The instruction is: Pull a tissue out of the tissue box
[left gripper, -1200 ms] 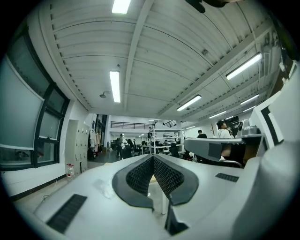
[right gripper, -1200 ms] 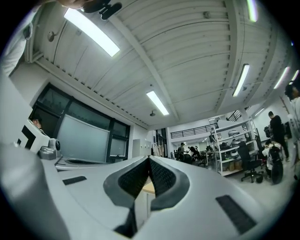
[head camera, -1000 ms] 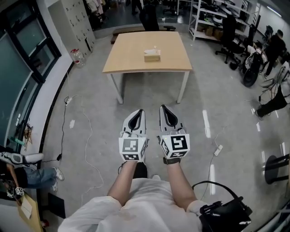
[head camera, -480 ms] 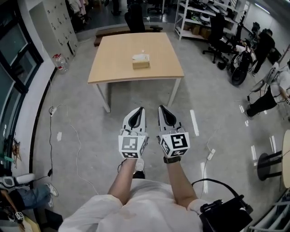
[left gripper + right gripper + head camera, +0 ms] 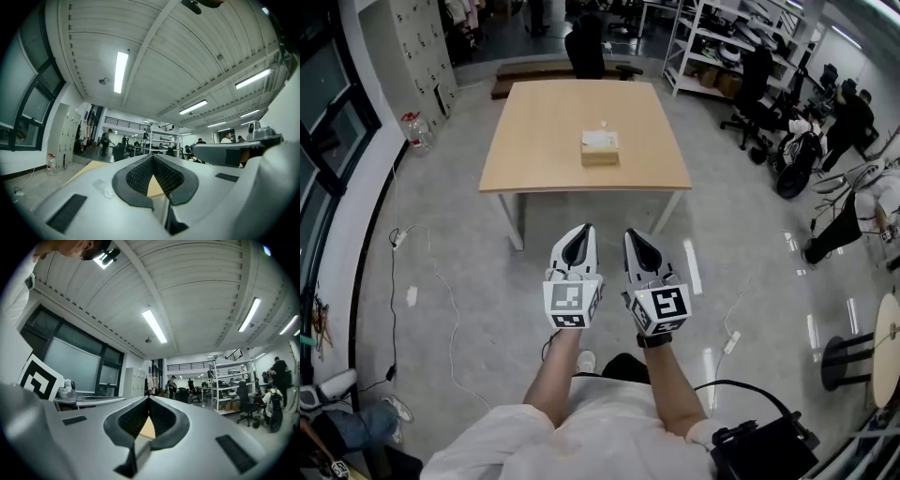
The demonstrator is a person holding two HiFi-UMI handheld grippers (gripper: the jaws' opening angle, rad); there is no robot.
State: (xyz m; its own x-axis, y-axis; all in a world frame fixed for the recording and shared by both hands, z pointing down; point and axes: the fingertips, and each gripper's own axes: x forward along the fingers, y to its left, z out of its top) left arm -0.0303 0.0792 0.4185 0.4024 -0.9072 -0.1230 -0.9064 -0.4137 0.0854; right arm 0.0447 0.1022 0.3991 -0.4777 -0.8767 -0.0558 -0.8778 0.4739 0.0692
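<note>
A tan tissue box [image 5: 600, 148] with a white tissue sticking out of its top sits near the middle of a light wooden table [image 5: 534, 141], well ahead of me. Both grippers are held side by side over the grey floor, short of the table's near edge and pointing toward it. The left gripper [image 5: 585, 228] is shut and holds nothing. The right gripper [image 5: 631, 232] is shut and empty too. In the left gripper view the jaw tips [image 5: 152, 156] meet, with a sliver of tabletop showing below them. The right gripper view shows the same at its tips [image 5: 149, 398].
A black office chair [image 5: 584, 47] stands at the table's far side. Metal shelves [image 5: 712, 47] and people on chairs [image 5: 853, 112] fill the right. Cables [image 5: 441, 281] and a power strip [image 5: 732, 342] lie on the floor. A water bottle [image 5: 416, 131] stands at the left wall.
The table and tissue box have come nearer and lower in the head view as I walk toward them. Both grippers stay side by side and shut.
</note>
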